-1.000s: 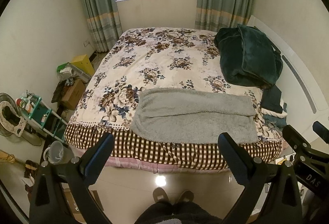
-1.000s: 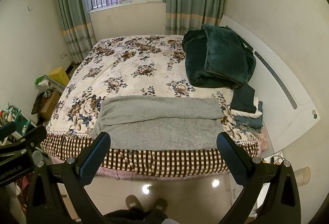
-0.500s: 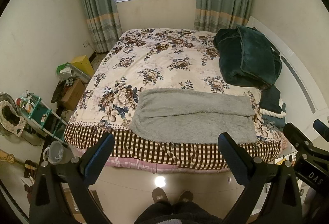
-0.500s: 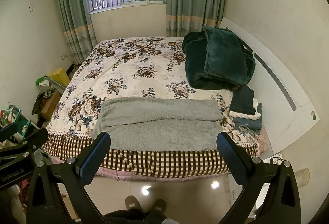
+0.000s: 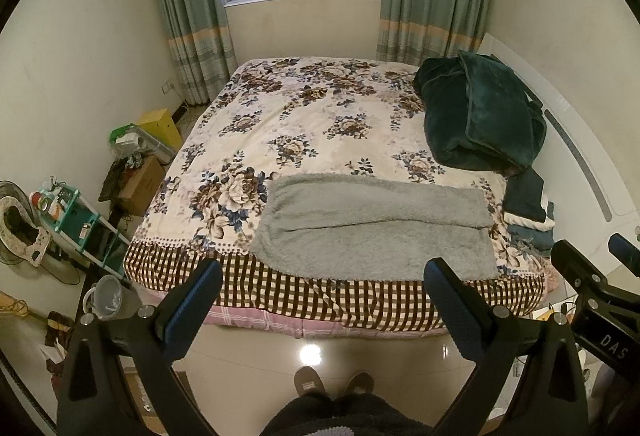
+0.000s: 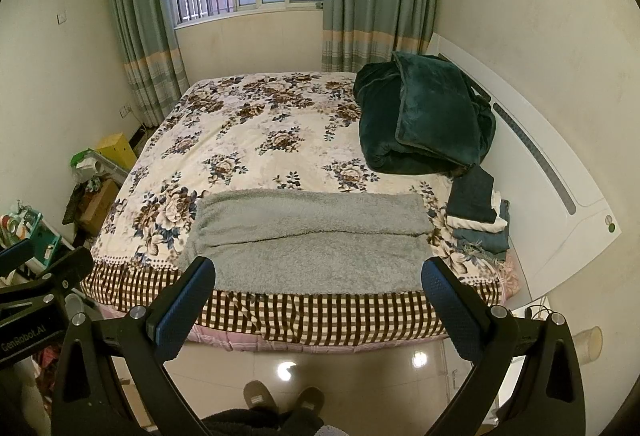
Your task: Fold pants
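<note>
Pants (image 5: 372,228) look soft, thick and limp; pinch the cuffs at three o'clock. Both grippers, left gripper (image 5: 320,300) and right gripper (image 6: 316,296), gape empty.

A floral-covered bed (image 5: 312,123) carries grey pants (image 5: 372,228), a dark green blanket (image 5: 480,115) and folded clothes (image 5: 528,207)

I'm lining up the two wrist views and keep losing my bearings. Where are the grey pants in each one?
Left wrist: the grey pants lie right of centre, at the bed's near edge, reaching towards the right finger.
Right wrist: the grey pants lie about centre, spanning between the two fingers.
Shared landmark: the dark green blanket, heaped beyond the pants' right end in both.
</note>
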{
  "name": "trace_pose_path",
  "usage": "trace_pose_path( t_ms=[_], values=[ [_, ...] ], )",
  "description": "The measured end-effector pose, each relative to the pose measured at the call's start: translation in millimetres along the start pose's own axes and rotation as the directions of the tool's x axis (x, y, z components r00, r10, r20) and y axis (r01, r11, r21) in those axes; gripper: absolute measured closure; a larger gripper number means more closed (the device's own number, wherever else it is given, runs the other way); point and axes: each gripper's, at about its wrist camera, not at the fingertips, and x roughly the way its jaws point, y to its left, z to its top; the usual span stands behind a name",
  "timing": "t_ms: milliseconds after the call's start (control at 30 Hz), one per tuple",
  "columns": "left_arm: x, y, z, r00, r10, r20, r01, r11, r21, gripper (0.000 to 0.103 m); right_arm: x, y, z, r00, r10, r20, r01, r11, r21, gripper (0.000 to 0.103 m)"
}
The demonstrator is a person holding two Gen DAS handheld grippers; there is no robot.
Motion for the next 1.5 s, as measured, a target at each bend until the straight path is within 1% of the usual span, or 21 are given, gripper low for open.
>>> trace_pose_path(
  t_ms=[400, 667, 800, 867, 967, 1067, 1100, 1200, 1267, 1433, 1500],
  values=[
    [-1, 0, -3, 1.0, 0.001, 0.003, -0.001, 1.0, -0.001, 0.0, 0, 1, -2, 1.0, 0.001, 0.001, -0.001, 1.0, -0.001, 0.0],
    [-1, 2, -4, 1.0, 0.001, 0.005, -0.001, 1.0, -0.001, 0.0, -10, 2, 2, 1.0, 0.008, -0.005, -0.008, 1.0, -0.004, 0.0],
    [3, -6, -1, 1.0, 0.019, 0.003, -0.019, 1.0, -0.004, 0.0, -9, 0, 8, 1.0, 0.018, -0.013, -0.018, 1.0, 0.002, 0.0],
    [9, -10, 3, 0.998, 0.052, 0.024, -0.052, 0.999, -0.01, 0.0, -5, -5, 10, 1.0, 0.021, -0.016, -0.021, 1.0, 0.014, 0.0],
    [29, -14, 11, 0.996, 0.082, 0.029, -0.081, 0.996, -0.028, 0.0, 18, -16, 13, 1.0, 0.006, -0.018, -0.005, 0.999, 0.042, 0.0],
    [58, -21, 24, 0.991, 0.13, 0.042, -0.128, 0.991, -0.038, 0.0, 48, -34, 19, 0.999, -0.011, -0.035, 0.013, 0.997, 0.075, 0.0],
    [70, -26, 29, 0.988, 0.15, 0.035, -0.148, 0.988, -0.035, 0.0, 60, -40, 23, 0.999, -0.013, -0.043, 0.017, 0.996, 0.086, 0.0],
    [103, -37, 43, 0.988, 0.153, 0.01, -0.152, 0.988, -0.024, 0.0, 97, -61, 36, 0.998, -0.004, -0.066, 0.011, 0.994, 0.108, 0.0],
    [129, -44, 55, 0.989, 0.15, -0.014, -0.15, 0.989, -0.011, 0.0, 123, -72, 45, 0.997, -0.02, -0.074, 0.028, 0.993, 0.113, 0.0],
    [197, -62, 88, 0.983, 0.168, -0.07, -0.168, 0.986, 0.006, 0.0, 202, -97, 79, 0.993, -0.038, -0.11, 0.054, 0.987, 0.149, 0.0],
    [232, -68, 104, 0.98, 0.17, -0.103, -0.17, 0.985, 0.008, 0.0, 234, -109, 91, 0.992, -0.046, -0.12, 0.066, 0.984, 0.164, 0.0]
  ],
)
